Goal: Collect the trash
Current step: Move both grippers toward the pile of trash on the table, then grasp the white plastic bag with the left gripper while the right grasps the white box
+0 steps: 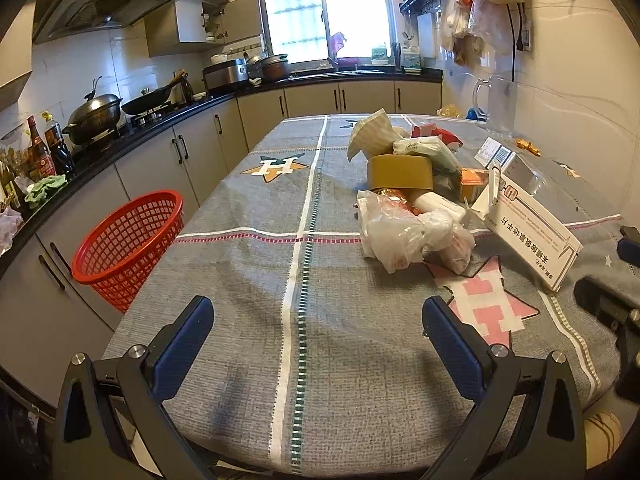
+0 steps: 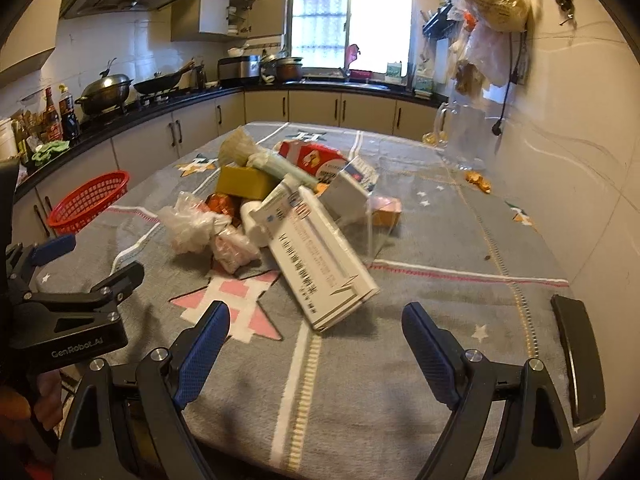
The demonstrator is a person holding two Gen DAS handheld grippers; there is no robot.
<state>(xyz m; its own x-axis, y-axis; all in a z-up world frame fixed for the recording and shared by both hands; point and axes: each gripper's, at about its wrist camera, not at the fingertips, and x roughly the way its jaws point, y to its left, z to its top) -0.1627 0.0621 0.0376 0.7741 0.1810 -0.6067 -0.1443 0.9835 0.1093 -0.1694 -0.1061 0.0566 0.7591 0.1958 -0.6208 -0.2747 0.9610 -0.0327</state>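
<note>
A heap of trash lies on the grey tablecloth [image 1: 240, 280]: a crumpled clear plastic bag [image 1: 400, 232], a brown tape roll [image 1: 400, 172], a long white box [image 1: 532, 236] and several wrappers. In the right wrist view the white box [image 2: 320, 264] lies nearest, with the plastic bag [image 2: 192, 220] to its left. A red mesh basket [image 1: 128, 240] stands off the table's left edge; it also shows in the right wrist view [image 2: 88, 200]. My left gripper [image 1: 316, 316] is open and empty, short of the heap. My right gripper [image 2: 316, 324] is open and empty, just before the white box.
A glass jug [image 1: 496, 108] stands at the table's far right by the wall. Bags hang on the right wall [image 2: 492, 4]. Kitchen counter with woks and bottles [image 1: 96, 112] runs along the left. A dark flat object [image 2: 576, 360] lies at the table's right edge.
</note>
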